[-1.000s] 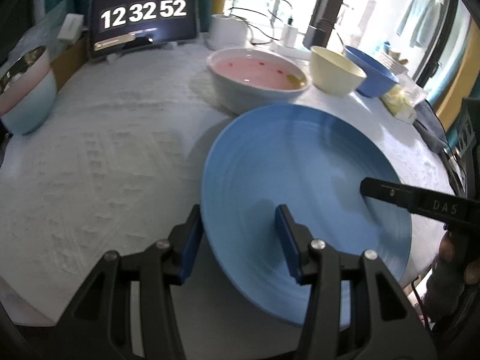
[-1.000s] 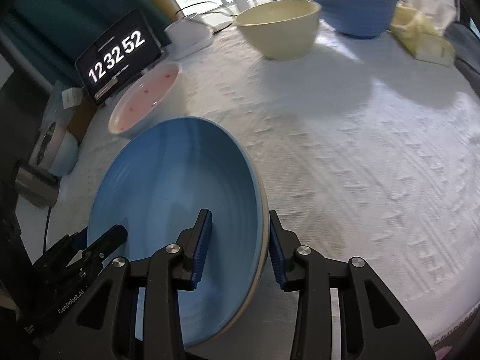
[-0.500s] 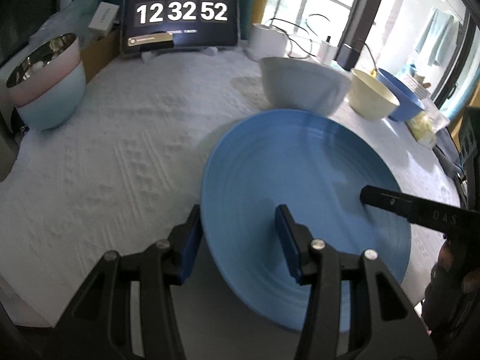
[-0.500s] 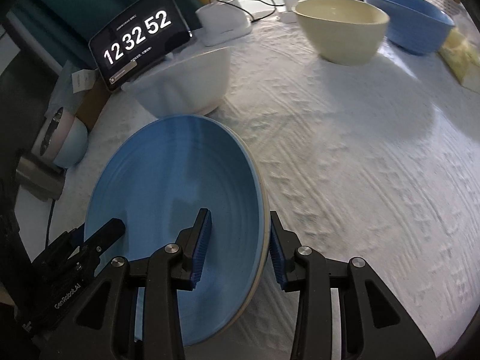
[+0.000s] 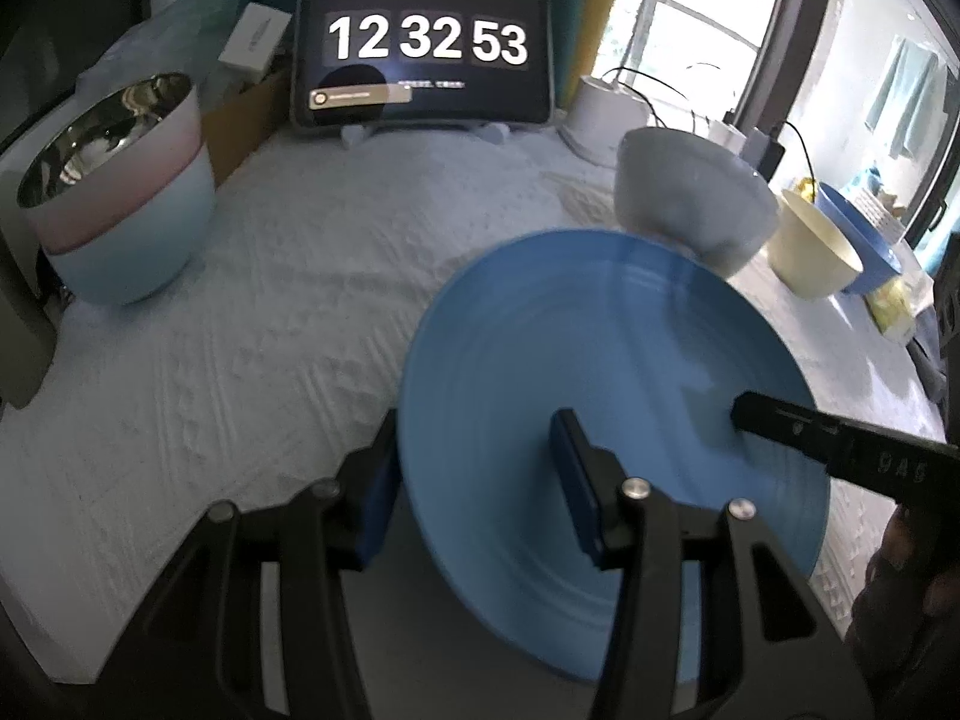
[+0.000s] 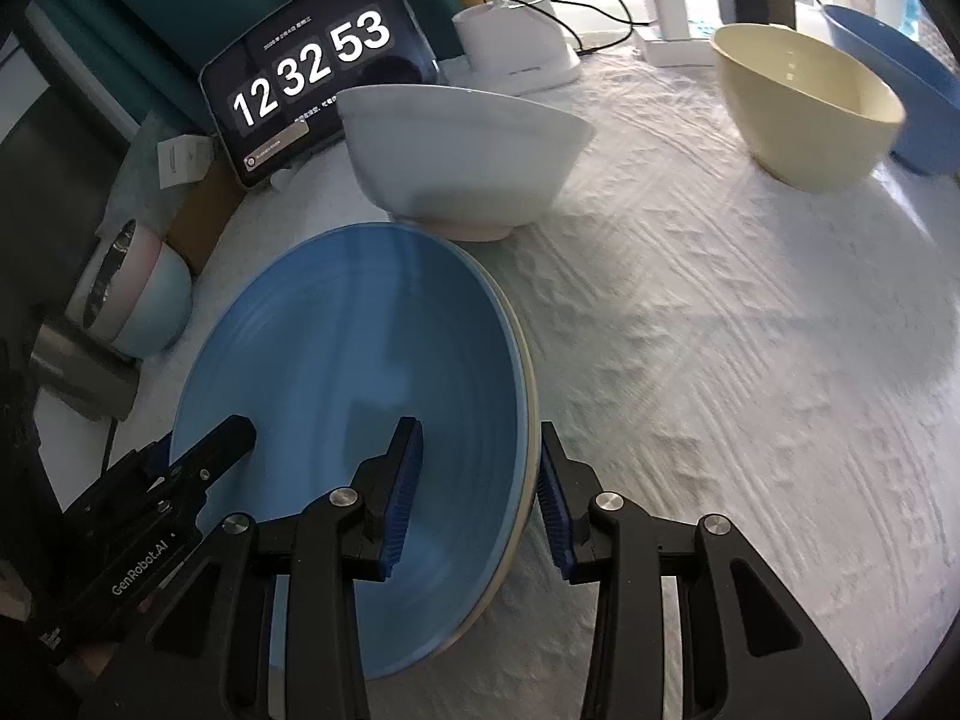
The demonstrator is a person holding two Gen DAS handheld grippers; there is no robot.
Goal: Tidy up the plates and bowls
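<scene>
There is one big round blue plate (image 5: 612, 372), held up over the white bumpy tablecloth (image 5: 252, 324) by both grippers. The left gripper (image 5: 480, 474) has its two blue pads part way open and squeezed on the plate's left rim. The right gripper (image 6: 477, 498) is part way open too, and it pinches the plate's right rim. I count five bowls: one white bowl (image 6: 462, 150) just behind the plate, one cream bowl (image 6: 810, 102), one dark blue bowl (image 6: 906, 78) beside it, and a pink bowl nested in a light blue bowl (image 5: 120, 204) at the left with a shiny metal inside. One black clock screen (image 5: 423, 48) stands at the back. A second ago the clock read 52, now 53, and the plate sits closer to the stacked bowls. I cannot see inside the white bowl now; the cream one looks empty.
</scene>
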